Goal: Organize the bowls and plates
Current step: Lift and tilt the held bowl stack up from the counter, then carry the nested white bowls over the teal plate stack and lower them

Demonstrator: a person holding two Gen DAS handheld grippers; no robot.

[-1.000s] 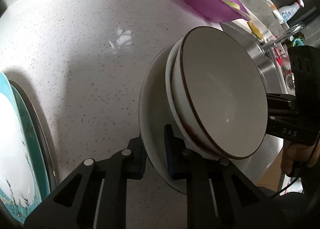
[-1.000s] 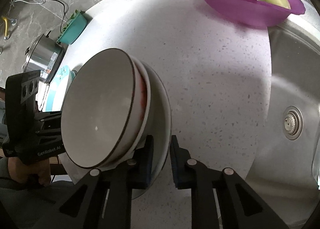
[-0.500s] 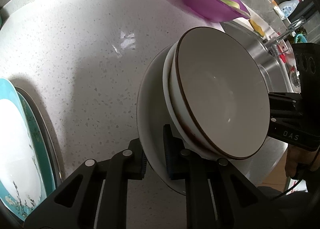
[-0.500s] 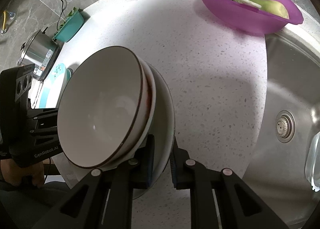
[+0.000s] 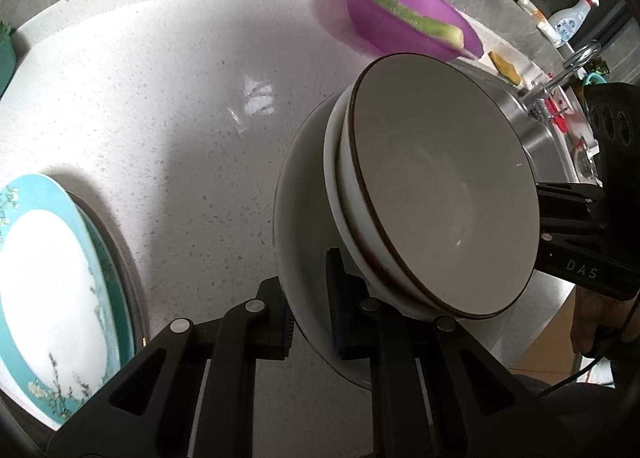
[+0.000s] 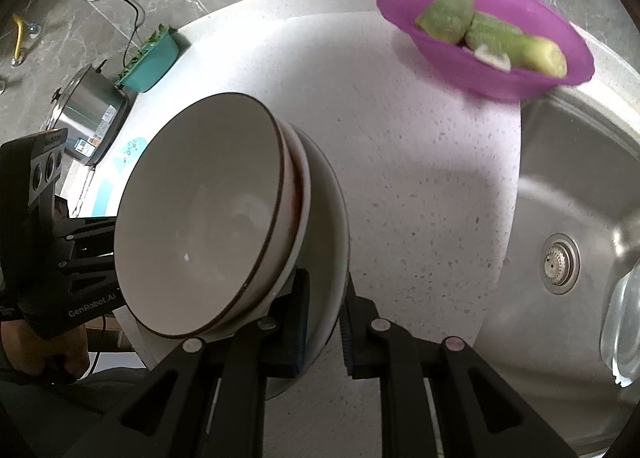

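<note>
At far left, two round teal-rimmed plates (image 5: pixel 44 282) with a flower print lie stacked on the speckled white stone counter (image 5: pixel 168 129). The left gripper (image 5: pixel 308 306) has its jaws closed on the near rim of a smooth white plate (image 5: pixel 304 242), held up above the counter. Two glossy bowls sit nested on it: a white bowl (image 5: pixel 340 193) under a brown-rimmed bowl (image 5: pixel 444 193). The right gripper (image 6: pixel 326 322) pinches the plate's opposite rim. Behind, one translucent purple plastic bowl (image 6: pixel 492 37) holds green vegetable pieces, next to the steel sink (image 6: pixel 572 193).
</note>
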